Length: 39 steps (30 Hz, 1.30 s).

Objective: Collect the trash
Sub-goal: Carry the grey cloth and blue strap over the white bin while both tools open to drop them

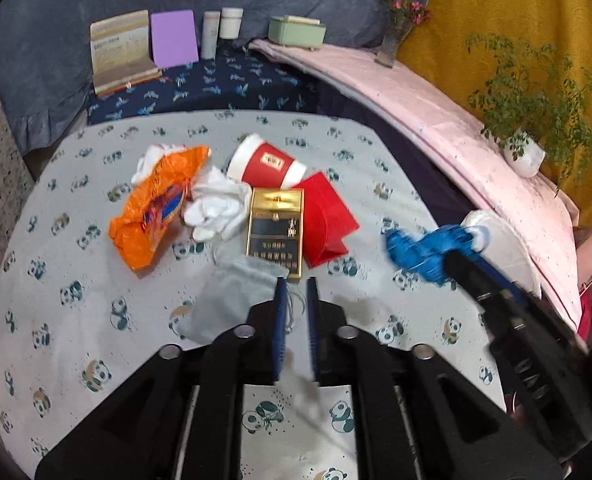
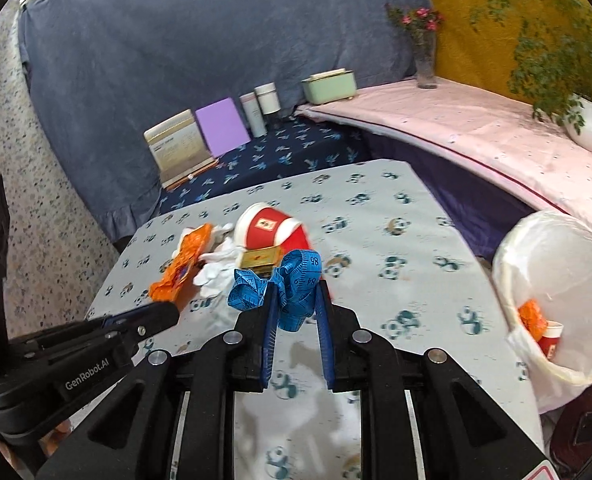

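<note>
Pinched between the pads of the right gripper [image 2: 296, 292]: a bunched blue tape measure [image 2: 284, 280], raised over the table [image 2: 415, 248], a crumpled wad with no clear long axis or heading; likely the carry step, next swinging right to the lined white bin [image 2: 555, 280] before letting go. Left gripper [image 1: 294, 284] slightly spread and empty, just above a grey pouch [image 1: 232, 296]. Farther off, still uncollected: gold box [image 1: 276, 228], orange wrapper [image 1: 156, 204], red cup [image 1: 266, 164] on its side.

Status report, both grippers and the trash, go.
Right gripper shut on blue tape measure, lifted. Left gripper open, empty, above grey pouch. Lined bin at right, path unobstructed.
</note>
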{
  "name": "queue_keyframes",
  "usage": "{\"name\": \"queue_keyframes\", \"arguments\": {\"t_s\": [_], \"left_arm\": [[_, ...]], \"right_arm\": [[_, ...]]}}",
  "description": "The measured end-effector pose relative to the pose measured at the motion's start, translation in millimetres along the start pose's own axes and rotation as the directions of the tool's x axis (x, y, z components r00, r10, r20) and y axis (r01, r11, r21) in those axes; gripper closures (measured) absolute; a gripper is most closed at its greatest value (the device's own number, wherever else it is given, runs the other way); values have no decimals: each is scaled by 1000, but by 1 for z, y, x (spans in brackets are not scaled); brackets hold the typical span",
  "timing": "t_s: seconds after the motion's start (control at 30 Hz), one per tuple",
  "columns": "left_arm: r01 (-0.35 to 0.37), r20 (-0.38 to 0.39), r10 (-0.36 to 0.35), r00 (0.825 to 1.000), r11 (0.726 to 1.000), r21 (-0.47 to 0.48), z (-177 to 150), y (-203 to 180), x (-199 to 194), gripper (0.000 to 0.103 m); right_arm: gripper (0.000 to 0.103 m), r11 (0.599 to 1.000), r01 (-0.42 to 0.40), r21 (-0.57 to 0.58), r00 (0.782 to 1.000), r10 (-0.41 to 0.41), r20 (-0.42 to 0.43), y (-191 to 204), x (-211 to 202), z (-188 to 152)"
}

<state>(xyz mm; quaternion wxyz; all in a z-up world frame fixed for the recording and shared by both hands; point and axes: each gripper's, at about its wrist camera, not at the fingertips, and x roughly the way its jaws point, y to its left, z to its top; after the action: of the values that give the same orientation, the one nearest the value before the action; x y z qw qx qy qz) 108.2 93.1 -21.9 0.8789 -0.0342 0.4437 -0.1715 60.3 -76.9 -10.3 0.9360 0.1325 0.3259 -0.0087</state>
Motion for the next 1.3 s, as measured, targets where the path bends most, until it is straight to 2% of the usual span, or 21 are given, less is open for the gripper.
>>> {"name": "queue_keyframes", "arguments": {"t_s": [0.03,0.07,0.1,0.17,0.37,0.43,0.5,0.57,0.63,0.7,0.73,0.93,1.3], "left_arm": [[-15,-4,15,1000,1000,-1,-4,2,4,71],[-32,-5,32,999,999,1,-7,3,9,54],[-55,-7,55,998,998,6,-11,6,15,44],[-81,-18,81,997,997,9,-16,13,27,32],[-121,-104,118,988,992,-26,-26,38,68,30],[-129,-120,124,985,991,-32,-28,45,78,32],[-136,-133,131,982,990,-31,-29,47,84,43],[-148,-127,145,981,989,-18,-30,47,86,49],[-147,-127,145,981,989,-1,-28,44,86,66],[-150,-132,150,980,989,8,-27,43,86,92],[-145,-136,144,980,989,7,-27,43,84,99],[-104,-102,104,989,995,5,-21,33,64,102],[-10,19,8,1000,998,67,-2,-20,8,102]], "right_arm": [[85,1000,6,9,1000,-6,2,-6,-2,-1],[85,1000,13,21,1000,-13,2,-12,-4,-2],[85,999,18,29,1000,-18,0,-16,-4,-3],[85,999,28,41,1000,-28,-5,-25,-4,-6],[85,998,41,57,999,-40,-32,-37,8,-12],[85,998,42,56,998,-40,-42,-37,13,-14],[85,998,43,56,998,-40,-51,-37,16,-15],[85,997,43,56,997,-40,-60,-37,21,-16],[85,997,42,57,997,-38,-66,-36,23,-16],[85,998,40,57,997,-36,-70,-34,25,-17],[85,998,38,56,997,-34,-70,-33,25,-17],[85,998,32,50,998,-29,-55,-29,16,-16],[85,998,35,61,999,-35,1,-35,-9,-9]]}}
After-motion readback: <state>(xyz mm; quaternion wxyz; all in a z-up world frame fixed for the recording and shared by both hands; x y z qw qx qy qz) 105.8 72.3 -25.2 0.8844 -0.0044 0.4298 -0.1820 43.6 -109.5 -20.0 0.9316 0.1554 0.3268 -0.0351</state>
